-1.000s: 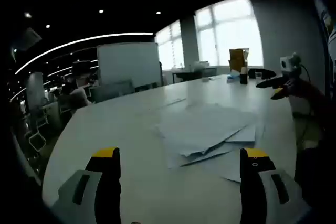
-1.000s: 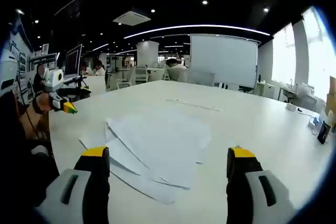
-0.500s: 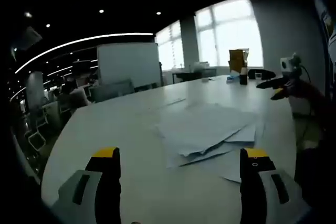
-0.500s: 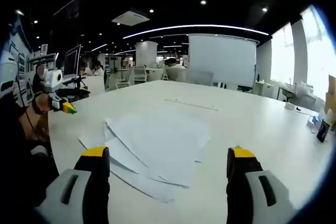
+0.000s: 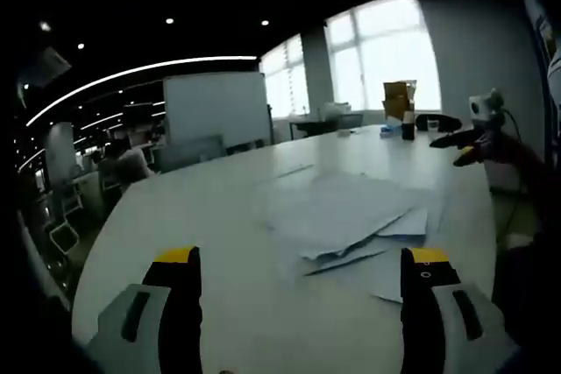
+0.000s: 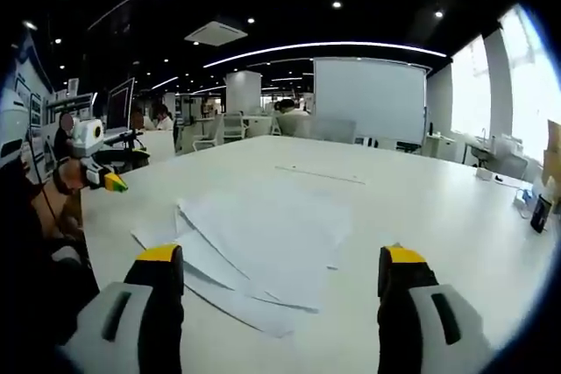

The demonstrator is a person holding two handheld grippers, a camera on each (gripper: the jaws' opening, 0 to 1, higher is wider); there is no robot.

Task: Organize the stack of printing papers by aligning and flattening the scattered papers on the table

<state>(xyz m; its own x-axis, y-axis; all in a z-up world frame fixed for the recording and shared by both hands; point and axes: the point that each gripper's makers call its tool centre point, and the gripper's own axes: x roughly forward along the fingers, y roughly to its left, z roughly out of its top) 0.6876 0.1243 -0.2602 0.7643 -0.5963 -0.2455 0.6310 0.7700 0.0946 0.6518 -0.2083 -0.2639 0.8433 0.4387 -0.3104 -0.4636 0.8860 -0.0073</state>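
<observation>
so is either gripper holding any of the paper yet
No. The left gripper and right gripper are both open and empty; the scattered white printing papers lie untouched on the white table.

Scattered papers (image 5: 351, 216) on a white table (image 5: 202, 216)
The left gripper (image 5: 298, 256) hovers above, jaws wide apart, holding nothing.

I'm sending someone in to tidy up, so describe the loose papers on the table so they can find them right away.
Start at the big white table in the open office. The scattered papers lie fanned out flat near its edge, in front of the open right gripper. Unlike the dark bottle and cardboard box at the window end, they are thin, pale, overlapping sheets.
</observation>
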